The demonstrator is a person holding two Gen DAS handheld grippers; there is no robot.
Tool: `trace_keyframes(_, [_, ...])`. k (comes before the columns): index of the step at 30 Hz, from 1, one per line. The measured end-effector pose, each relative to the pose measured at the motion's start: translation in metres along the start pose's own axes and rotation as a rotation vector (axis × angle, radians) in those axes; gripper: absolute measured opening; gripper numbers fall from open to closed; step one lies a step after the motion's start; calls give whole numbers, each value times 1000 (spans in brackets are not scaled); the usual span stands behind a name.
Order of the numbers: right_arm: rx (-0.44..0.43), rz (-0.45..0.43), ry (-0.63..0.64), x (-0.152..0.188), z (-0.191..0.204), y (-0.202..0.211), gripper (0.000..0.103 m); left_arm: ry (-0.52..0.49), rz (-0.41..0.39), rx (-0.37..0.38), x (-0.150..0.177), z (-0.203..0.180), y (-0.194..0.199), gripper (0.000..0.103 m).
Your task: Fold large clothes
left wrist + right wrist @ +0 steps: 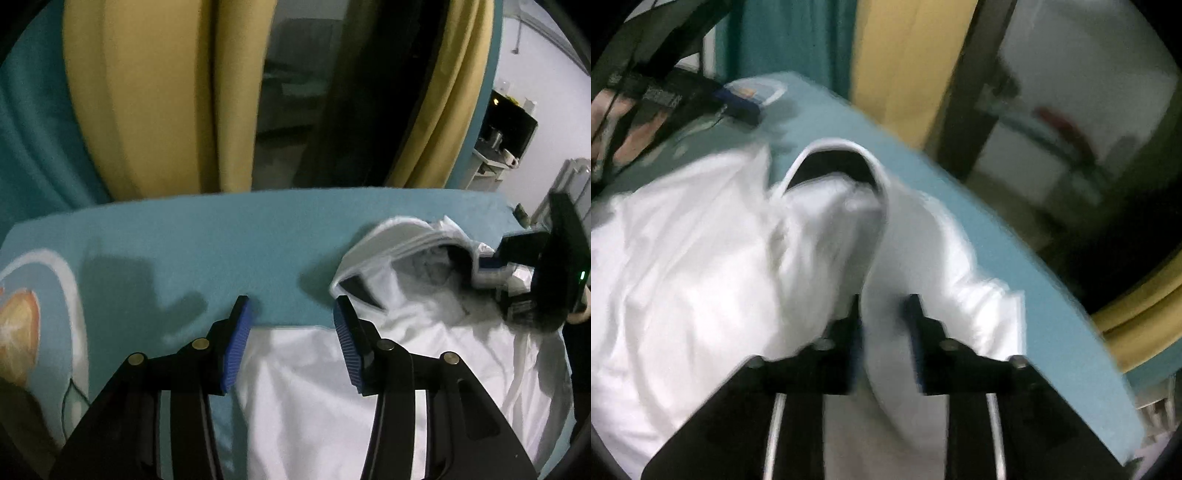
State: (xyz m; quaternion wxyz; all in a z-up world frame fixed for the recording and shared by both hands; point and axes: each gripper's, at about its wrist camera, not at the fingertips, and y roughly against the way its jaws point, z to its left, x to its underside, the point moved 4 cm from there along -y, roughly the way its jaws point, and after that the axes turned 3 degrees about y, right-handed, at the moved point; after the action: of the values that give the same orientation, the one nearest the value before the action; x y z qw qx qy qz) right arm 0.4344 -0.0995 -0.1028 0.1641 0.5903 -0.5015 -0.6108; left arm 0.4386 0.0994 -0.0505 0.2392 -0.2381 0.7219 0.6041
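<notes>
A large white garment lies on a teal bed sheet. Its collar end is raised at the right. My left gripper is open and empty, its blue pads over the garment's far edge. My right gripper shows at the right of the left wrist view, at the raised collar end. In the right wrist view the right gripper is shut on a fold of the white garment below the collar opening. That view is blurred. The left gripper shows at its upper left.
Yellow curtains and a teal curtain hang behind the bed, beside a dark window. A patterned pillow lies at the left. A shelf with small items stands at the far right. The bed's edge runs diagonally.
</notes>
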Motion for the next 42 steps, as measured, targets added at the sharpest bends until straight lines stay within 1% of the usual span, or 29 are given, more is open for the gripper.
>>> trace_keyframes(1, [-41, 36, -18, 10, 1, -3, 47, -6, -4, 3, -4, -3, -2, 52])
trace_keyframes(2, [-48, 36, -23, 15, 1, -1, 47, -16, -6, 12, -9, -9, -7, 53])
trace_keyframes(3, [-54, 13, -40, 22, -2, 5, 51, -22, -6, 18, -13, -14, -11, 53])
trace_keyframes(4, [-69, 14, -62, 24, -4, 9, 63, -37, -16, 28, -20, -22, -18, 53])
trace_keyframes(6, [-88, 33, -130, 31, -17, 14, 75, -65, -51, 33, -29, -34, -27, 54])
trace_keyframes(7, [-95, 44, -157, 36, -24, 18, 76, -79, -58, 36, -35, -40, -36, 55])
trace_keyframes(9, [-106, 51, -189, 41, -28, 22, 76, -80, -26, 43, -36, -47, -52, 55])
trace_keyframes(11, [-107, 33, -221, 49, -38, 35, 76, -110, 6, 48, -31, -57, -64, 55])
trace_keyframes(13, [-91, -25, -252, 58, -43, 56, 76, -158, 35, 52, -22, -64, -71, 55])
trace_keyframes(15, [-106, -96, -288, 64, -52, 74, 77, -208, 68, 39, -8, -69, -78, 55])
trace_keyframes(16, [-106, -128, -333, 69, -60, 81, 79, -227, 75, 27, -4, -68, -79, 55])
trace_keyframes(19, [-134, -159, -523, 82, -95, 80, 81, -259, 80, 21, 2, -70, -82, 55])
trace_keyframes(21, [-121, -119, -654, 89, -116, 67, 81, -254, 92, 30, 3, -67, -80, 56])
trace_keyframes(22, [-140, -89, -708, 94, -123, 56, 81, -245, 107, 43, 5, -65, -79, 57])
trace_keyframes(23, [-186, -77, -725, 94, -123, 47, 81, -240, 115, 51, 5, -64, -79, 58])
trace_keyframes(24, [-258, -50, -732, 96, -120, 37, 81, -237, 123, 60, 7, -62, -78, 60])
trace_keyframes(25, [-294, -26, -720, 97, -115, 30, 79, -240, 128, 64, 8, -62, -78, 63])
trace_keyframes(26, [-274, -42, -672, 92, -111, 33, 69, -246, 132, 66, 9, -61, -78, 64])
trace_keyframes(27, [-307, 3, -633, 87, -101, 28, 45, -253, 140, 68, 12, -61, -77, 64])
trace_keyframes(28, [-291, 16, -606, 78, -97, 25, 29, -259, 145, 70, 13, -61, -78, 65])
trace_keyframes(30, [-285, 36, -543, 67, -85, 22, 22, -269, 154, 68, 14, -63, -77, 65])
trace_keyframes(32, [-220, 48, -468, 56, -76, 17, 18, -295, 167, 54, 13, -65, -78, 66])
trace_keyframes(33, [-174, 54, -424, 53, -72, 20, 14, -310, 171, 48, 11, -66, -77, 66])
trace_keyframes(35, [22, 47, -293, 46, -65, 33, 10, -331, 173, 43, 8, -68, -75, 66])
trace_keyframes(36, [148, 38, -209, 40, -62, 42, 9, -344, 175, 43, 6, -69, -76, 66])
trace_keyframes(38, [298, 6, -89, 36, -56, 53, 9, -359, 171, 44, 1, -69, -76, 66])
trace_keyframes(39, [417, -26, 34, 31, -50, 63, 9, -361, 165, 44, -2, -70, -76, 66])
trace_keyframes(40, [512, -48, 146, 28, -40, 66, 9, -361, 153, 44, -7, -70, -76, 67])
trace_keyframes(42, [622, -62, 306, 23, -17, 62, 9, -346, 148, 42, -11, -71, -81, 67])
